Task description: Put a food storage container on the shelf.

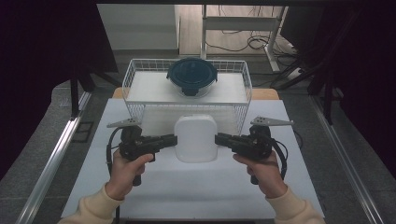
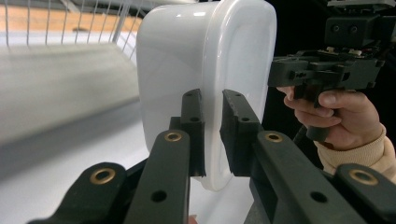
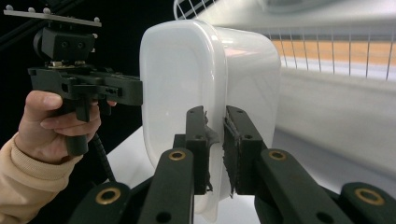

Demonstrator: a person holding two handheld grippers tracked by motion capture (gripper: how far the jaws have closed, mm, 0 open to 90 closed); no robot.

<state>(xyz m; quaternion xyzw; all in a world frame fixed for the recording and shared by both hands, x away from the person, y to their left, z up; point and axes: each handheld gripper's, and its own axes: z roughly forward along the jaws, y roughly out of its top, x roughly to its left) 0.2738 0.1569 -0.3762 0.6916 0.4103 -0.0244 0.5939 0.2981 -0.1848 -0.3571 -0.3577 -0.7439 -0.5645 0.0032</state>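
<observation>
A white lidded plastic container (image 1: 196,137) is held between both grippers above the white table, just in front of the wire basket. My left gripper (image 1: 174,139) is shut on the rim at its left side, and in the left gripper view the jaws clamp the container (image 2: 205,70) rim at the left gripper (image 2: 213,135). My right gripper (image 1: 217,138) is shut on the rim at its right side. In the right gripper view the container (image 3: 205,70) rim sits pinched between the pads of the right gripper (image 3: 215,149).
A white wire basket (image 1: 135,70) stands behind the container on the table (image 1: 187,191). Inside it rests a round clear container with a dark teal lid (image 1: 192,75). Dark floor and metal rails flank the table; a desk frame and cables lie farther back.
</observation>
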